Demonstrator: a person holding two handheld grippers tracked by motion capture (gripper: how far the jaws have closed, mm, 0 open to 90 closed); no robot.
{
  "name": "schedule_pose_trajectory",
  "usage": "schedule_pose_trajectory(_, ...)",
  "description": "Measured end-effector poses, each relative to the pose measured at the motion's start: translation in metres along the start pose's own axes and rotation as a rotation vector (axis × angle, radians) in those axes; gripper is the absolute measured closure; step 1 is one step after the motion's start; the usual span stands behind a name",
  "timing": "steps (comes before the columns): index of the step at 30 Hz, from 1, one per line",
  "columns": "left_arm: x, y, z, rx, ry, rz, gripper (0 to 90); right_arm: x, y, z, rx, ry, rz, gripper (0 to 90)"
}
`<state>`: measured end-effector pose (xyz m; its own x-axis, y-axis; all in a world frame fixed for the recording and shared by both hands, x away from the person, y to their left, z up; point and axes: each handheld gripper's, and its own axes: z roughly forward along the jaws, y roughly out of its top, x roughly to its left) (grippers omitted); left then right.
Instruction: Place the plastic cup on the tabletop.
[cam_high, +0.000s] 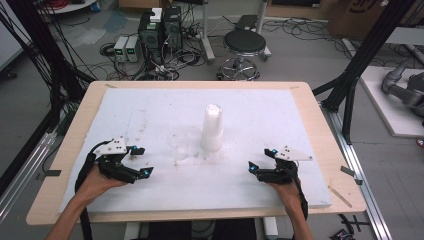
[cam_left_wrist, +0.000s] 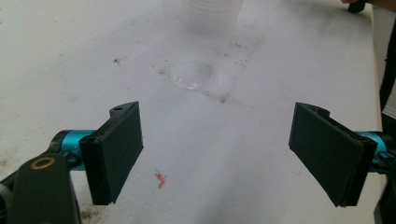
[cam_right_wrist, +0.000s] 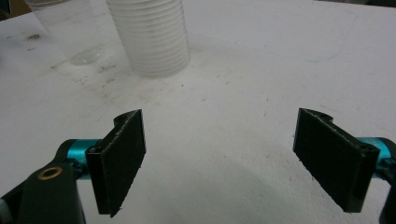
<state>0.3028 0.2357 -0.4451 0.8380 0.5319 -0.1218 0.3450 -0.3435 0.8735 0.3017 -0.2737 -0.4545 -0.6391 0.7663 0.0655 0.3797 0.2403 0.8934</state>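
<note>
While the stack of plastic cups (cam_high: 212, 128) is left at frame centre, both grippers, left gripper (cam_high: 141, 161) and right gripper (cam_high: 261, 160), are kept wide open and empty, probably readied for separating one.

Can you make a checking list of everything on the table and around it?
Surface: white foam sheet on a light wooden table, with dark smudges.
Job's things: upside-down stack of clear ribbed plastic cups; one single clear cup standing beside it.
Clutter: tiny orange scrap.
Grippers: left gripper and right gripper both open, holding nothing.
Cables: tangled black wires on the floor.
Surroundings: black round stool, computer towers.
</note>
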Motion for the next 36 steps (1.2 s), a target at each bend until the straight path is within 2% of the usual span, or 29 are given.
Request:
schedule_pose_trajectory(1, 0.000, 0.000, 0.000, 0.000, 0.000, 0.000, 17.4, 0.000, 0.000, 0.000, 0.000, 0.000, 0.000, 17.1)
schedule_pose_trajectory(2, -0.003, -0.004, 0.000, -0.022, 0.028, -0.004, 17.4, 0.001, 0.000, 0.000, 0.001, 0.000, 0.006, 17.1)
schedule_pose_trajectory(5, -0.005, -0.007, 0.000, -0.047, 0.048, -0.001, 17.4, 0.001, 0.000, -0.001, 0.001, 0.000, 0.006, 17.1)
schedule_pose_trajectory(6, -0.006, -0.010, 0.001, -0.074, 0.074, -0.006, 17.4, 0.000, 0.000, 0.000, 0.001, 0.001, 0.003, 17.1)
schedule_pose_trajectory(7, -0.006, -0.010, 0.001, -0.074, 0.074, -0.006, 17.4, 0.000, 0.000, 0.000, 0.000, 0.001, 0.000, 17.1)
schedule_pose_trajectory(8, -0.007, -0.014, 0.001, -0.104, 0.107, -0.011, 17.4, 0.001, 0.000, 0.000, 0.001, 0.002, 0.002, 17.1)
schedule_pose_trajectory(10, -0.009, -0.017, 0.002, -0.125, 0.134, -0.014, 17.4, 0.001, 0.000, -0.001, -0.002, 0.001, -0.001, 17.1)
schedule_pose_trajectory(11, -0.009, -0.017, 0.002, -0.125, 0.134, -0.014, 17.4, 0.001, 0.000, -0.001, -0.002, 0.001, -0.001, 17.1)
schedule_pose_trajectory(12, -0.010, -0.019, 0.001, -0.144, 0.161, -0.012, 17.4, 0.001, 0.000, -0.001, -0.004, 0.000, -0.001, 17.1)
schedule_pose_trajectory(13, -0.010, -0.019, 0.001, -0.144, 0.161, -0.012, 17.4, 0.001, 0.000, -0.001, -0.004, 0.000, -0.001, 17.1)
schedule_pose_trajectory(14, -0.010, -0.020, 0.001, -0.169, 0.179, -0.015, 17.5, 0.001, -0.001, -0.001, -0.011, -0.003, 0.000, 17.1)
schedule_pose_trajectory(17, -0.008, -0.023, 0.002, -0.186, 0.171, -0.038, 17.5, 0.001, -0.001, -0.002, -0.021, -0.009, 0.002, 17.1)
schedule_pose_trajectory(23, -0.007, -0.026, 0.003, -0.181, 0.167, -0.046, 17.8, 0.002, -0.002, -0.005, -0.045, -0.020, 0.006, 17.1)
schedule_pose_trajectory(24, -0.006, -0.028, 0.002, -0.198, 0.168, -0.065, 18.3, 0.001, -0.002, -0.006, -0.053, -0.017, 0.006, 17.1)
schedule_pose_trajectory(27, -0.004, -0.029, 0.001, -0.199, 0.167, -0.074, 18.2, 0.001, -0.003, -0.006, -0.056, -0.013, 0.001, 17.1)
schedule_pose_trajectory(28, -0.004, -0.030, 0.000, -0.216, 0.170, -0.086, 18.2, 0.002, -0.002, -0.006, -0.055, -0.014, 0.001, 17.1)
schedule_pose_trajectory(36, -0.003, -0.033, -0.004, -0.242, 0.163, -0.098, 18.2, 0.003, -0.003, -0.006, -0.065, -0.014, -0.014, 17.1)
